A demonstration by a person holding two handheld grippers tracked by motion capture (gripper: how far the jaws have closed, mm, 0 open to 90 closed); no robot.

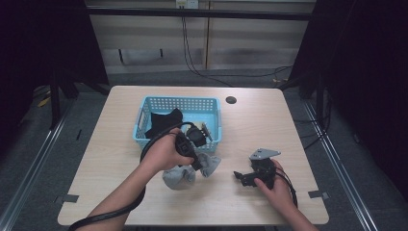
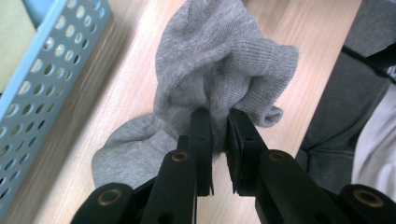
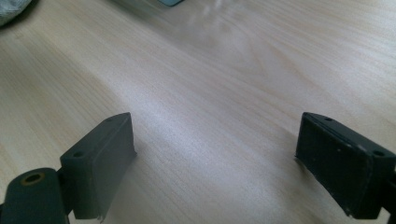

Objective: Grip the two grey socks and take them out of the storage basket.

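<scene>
The high view is dim and soft: the bench (image 1: 250, 120) is the one evenly lit patch, with both sides of the room sunk in near black and fine detail smeared. In the left gripper view light is even and the grey sock (image 2: 219, 79) knit is sharp, while the close jaws blur slightly. The right gripper view shows pale glare across the wood, soft shadows under the jaws and a blurred far edge.

We note a plain grey ribbed-knit sock (image 2: 219, 60), a light blue basket (image 1: 144, 137) with perforated walls holding a black garment (image 1: 163, 121), a pale wood-grain bench (image 3: 224, 84), and black fingers (image 2: 201, 140).
</scene>
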